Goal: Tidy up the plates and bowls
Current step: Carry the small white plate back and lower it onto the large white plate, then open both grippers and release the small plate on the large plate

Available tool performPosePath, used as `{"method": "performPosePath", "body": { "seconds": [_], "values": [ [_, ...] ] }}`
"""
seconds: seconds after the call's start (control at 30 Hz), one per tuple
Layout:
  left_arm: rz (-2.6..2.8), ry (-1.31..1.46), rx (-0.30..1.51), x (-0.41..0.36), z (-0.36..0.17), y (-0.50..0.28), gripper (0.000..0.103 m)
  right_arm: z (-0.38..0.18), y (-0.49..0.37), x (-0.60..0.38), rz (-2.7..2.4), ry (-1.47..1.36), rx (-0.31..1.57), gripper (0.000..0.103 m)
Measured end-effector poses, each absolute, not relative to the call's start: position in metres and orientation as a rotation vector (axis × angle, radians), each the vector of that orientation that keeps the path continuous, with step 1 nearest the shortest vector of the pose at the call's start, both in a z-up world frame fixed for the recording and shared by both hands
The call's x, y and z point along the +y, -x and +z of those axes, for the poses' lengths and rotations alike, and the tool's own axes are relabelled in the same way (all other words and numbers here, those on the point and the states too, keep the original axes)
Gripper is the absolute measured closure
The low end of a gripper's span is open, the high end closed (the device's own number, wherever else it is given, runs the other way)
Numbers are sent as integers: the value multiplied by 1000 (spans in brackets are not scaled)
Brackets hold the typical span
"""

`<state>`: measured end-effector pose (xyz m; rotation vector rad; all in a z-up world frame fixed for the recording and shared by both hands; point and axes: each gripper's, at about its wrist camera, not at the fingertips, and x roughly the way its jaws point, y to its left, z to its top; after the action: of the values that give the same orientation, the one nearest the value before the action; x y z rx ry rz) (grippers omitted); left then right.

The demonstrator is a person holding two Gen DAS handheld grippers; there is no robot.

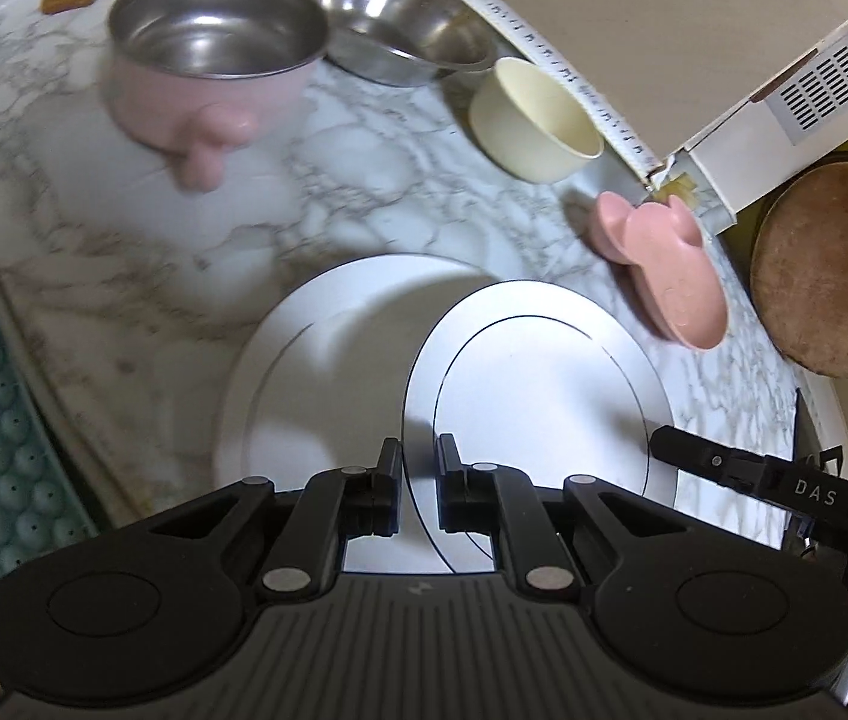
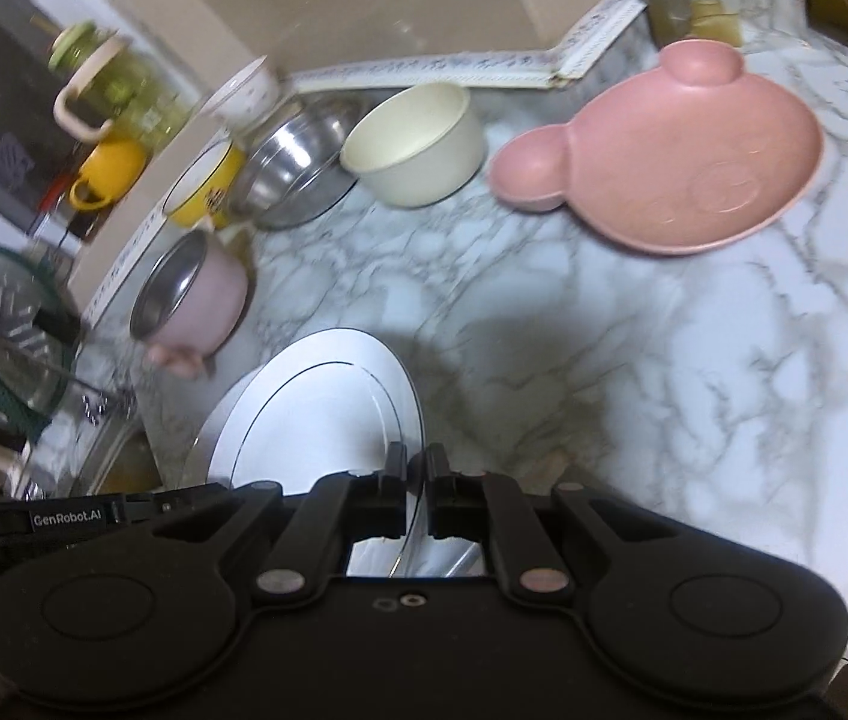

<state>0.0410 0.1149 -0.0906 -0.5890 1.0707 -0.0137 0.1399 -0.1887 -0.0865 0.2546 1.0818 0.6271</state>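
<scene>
marble counter with bowls at twelve o'clock. both grippers clamp the rim of one white plate, raised on a slant over a second plate: left gripper at six o'clock, right gripper at its four. pink dish at two.

white plates, pink bear dish, grey-veined marble counter

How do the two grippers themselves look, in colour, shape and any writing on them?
Both are matte black plastic. The left gripper and the right gripper each have two rounded lobes, silver pivot pins and narrow flat jaws. White lettering shows on their sides: "DAS" on the right one, "GenRobot.AI" on the left one.
</scene>
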Motion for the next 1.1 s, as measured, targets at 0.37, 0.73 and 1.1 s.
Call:
{"method": "performPosePath", "body": {
  "seconds": [0.37,0.73,1.1],
  "values": [
    [0,595,1093,128,-108,-32,93,-102,-130,-170,637,-231,1102,96],
    [-5,589,1110,130,-115,-32,93,-109,-127,-164,641,-220,1105,96],
    [-44,551,1127,136,-111,-33,93,-110,-130,-161,641,-228,1111,96]
  ]
}}
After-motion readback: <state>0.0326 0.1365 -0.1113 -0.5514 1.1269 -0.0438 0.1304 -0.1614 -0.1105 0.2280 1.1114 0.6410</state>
